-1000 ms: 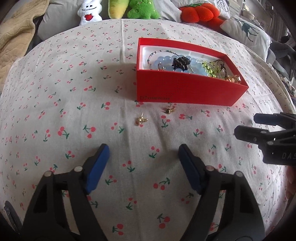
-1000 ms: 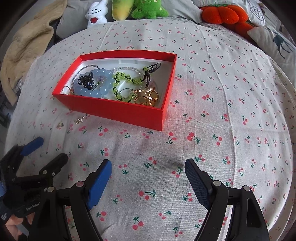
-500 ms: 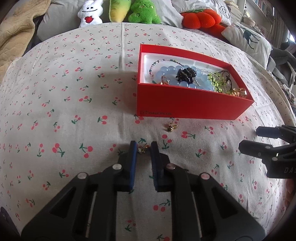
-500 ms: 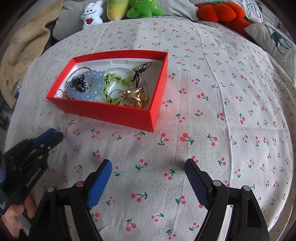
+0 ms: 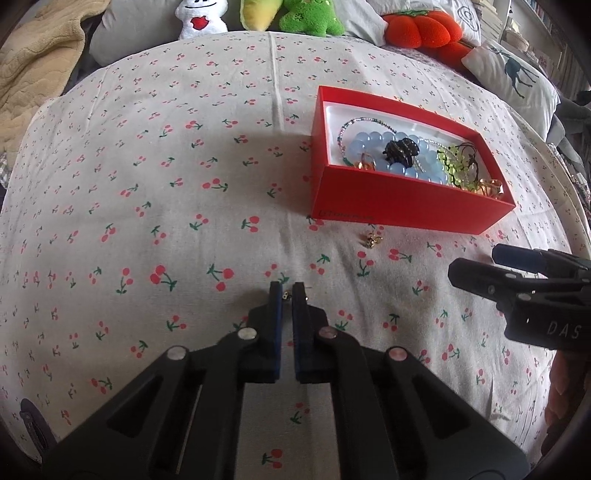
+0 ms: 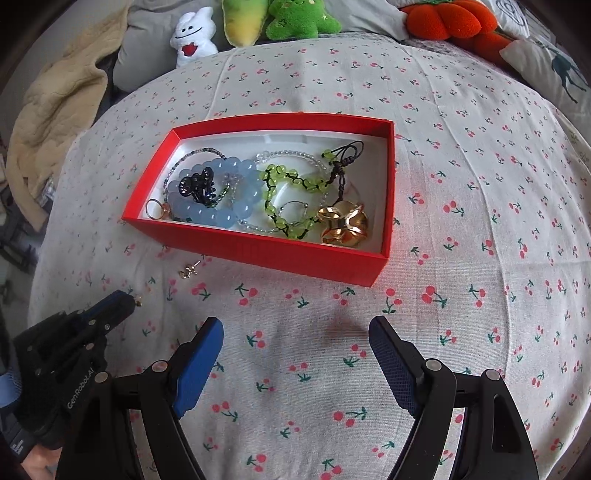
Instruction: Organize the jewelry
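Cherry-print sheet (image 5: 184, 155) covers the bed, plush toys (image 6: 295, 18) and pillows along the far edge. Left gripper (image 5: 287, 293) has its jaws pinched on a tiny gold earring (image 5: 285, 295); the other earring (image 5: 372, 239) lies just beside the red box (image 6: 280, 254). Right gripper (image 6: 295, 347) hovers with jaws wide apart, holding nothing

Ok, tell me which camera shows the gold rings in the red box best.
The right wrist view. It looks down into the red box, so the gold rings show whole at its near right corner. In the left wrist view the box's front wall hides most of them.
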The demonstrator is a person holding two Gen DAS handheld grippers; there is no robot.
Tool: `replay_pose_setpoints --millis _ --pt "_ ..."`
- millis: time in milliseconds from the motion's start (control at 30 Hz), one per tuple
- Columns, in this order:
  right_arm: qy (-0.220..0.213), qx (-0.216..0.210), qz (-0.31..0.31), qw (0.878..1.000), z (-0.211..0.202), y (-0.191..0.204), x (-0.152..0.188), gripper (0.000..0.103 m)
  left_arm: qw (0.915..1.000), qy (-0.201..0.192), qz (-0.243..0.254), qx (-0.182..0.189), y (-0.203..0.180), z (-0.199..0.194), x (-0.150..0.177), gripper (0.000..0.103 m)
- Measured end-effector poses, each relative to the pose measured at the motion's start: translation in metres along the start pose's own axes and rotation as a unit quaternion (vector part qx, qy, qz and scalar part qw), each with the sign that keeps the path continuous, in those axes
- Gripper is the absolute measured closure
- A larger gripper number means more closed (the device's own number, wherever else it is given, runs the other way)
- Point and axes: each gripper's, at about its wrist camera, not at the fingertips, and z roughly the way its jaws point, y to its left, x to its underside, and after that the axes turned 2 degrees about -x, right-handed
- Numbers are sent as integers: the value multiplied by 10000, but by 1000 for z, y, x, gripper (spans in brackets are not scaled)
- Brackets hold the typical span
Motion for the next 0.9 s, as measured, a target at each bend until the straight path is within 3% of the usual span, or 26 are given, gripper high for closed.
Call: replay_pose_setpoints --millis 200,367,467,767,900 --pt "-29 -137 173 9998 19 19 -8 23 9998 124 -126 -133 18 -4 1 97" --pt "-54 -220 547 9982 29 34 -16 45 9996 184 -181 -126 27 -6 4 97" --pt "-82 -311 673 9972 34 44 -20 53 9996 204 -189 -100 30 -5 4 97" --pt "-304 0 456 9985 44 67 -20 82 9996 227 -179 -78 39 -7 8 97" --pt "-322 60 388 9987 44 68 -20 89 9995 235 -189 -84 39 -7 9 97"
